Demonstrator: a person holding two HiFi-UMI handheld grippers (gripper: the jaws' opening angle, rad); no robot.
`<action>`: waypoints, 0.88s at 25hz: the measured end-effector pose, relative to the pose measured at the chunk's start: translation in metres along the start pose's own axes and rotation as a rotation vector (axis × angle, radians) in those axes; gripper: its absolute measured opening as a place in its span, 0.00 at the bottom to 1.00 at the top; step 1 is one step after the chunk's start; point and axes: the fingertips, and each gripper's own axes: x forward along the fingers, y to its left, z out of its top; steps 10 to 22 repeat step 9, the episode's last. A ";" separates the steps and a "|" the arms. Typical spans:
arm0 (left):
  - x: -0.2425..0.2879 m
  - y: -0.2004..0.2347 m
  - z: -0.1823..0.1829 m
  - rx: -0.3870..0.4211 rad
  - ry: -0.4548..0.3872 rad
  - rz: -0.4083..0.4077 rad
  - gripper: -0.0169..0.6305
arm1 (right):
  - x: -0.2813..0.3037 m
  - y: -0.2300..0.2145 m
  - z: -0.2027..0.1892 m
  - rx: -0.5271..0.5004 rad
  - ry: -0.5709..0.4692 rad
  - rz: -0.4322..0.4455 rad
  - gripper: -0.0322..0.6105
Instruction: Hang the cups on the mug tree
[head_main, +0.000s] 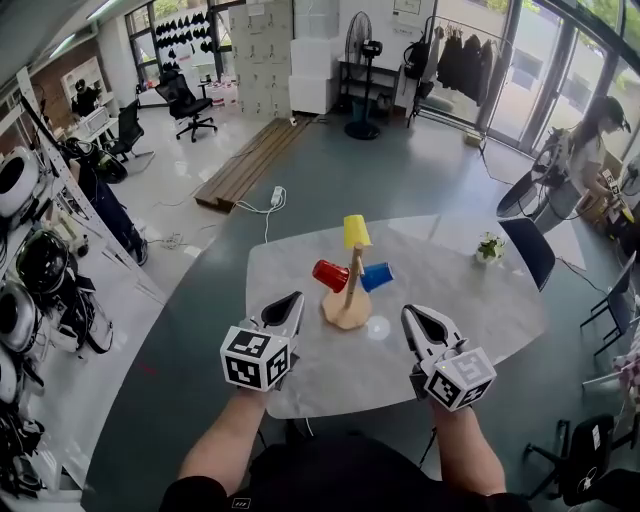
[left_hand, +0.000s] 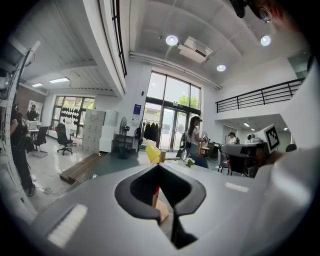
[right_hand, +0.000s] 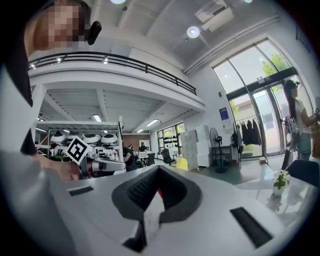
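Left hand-held gripper and right hand-held gripper sit closed, empty, near mug tree.

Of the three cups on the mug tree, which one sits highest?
The yellow cup, at the top of the mug tree; the red cup and the blue cup hang lower, one on each side.

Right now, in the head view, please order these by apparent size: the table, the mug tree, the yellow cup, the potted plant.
1. table
2. mug tree
3. yellow cup and potted plant: they look about alike, so unranked.
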 end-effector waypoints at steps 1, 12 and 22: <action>0.001 -0.001 0.001 0.000 -0.003 -0.002 0.04 | 0.000 -0.001 0.000 0.004 -0.003 -0.001 0.07; 0.005 -0.001 0.009 0.001 -0.018 -0.015 0.04 | 0.002 -0.002 0.005 0.015 -0.018 0.001 0.07; 0.005 -0.001 0.009 0.001 -0.018 -0.015 0.04 | 0.002 -0.002 0.005 0.015 -0.018 0.001 0.07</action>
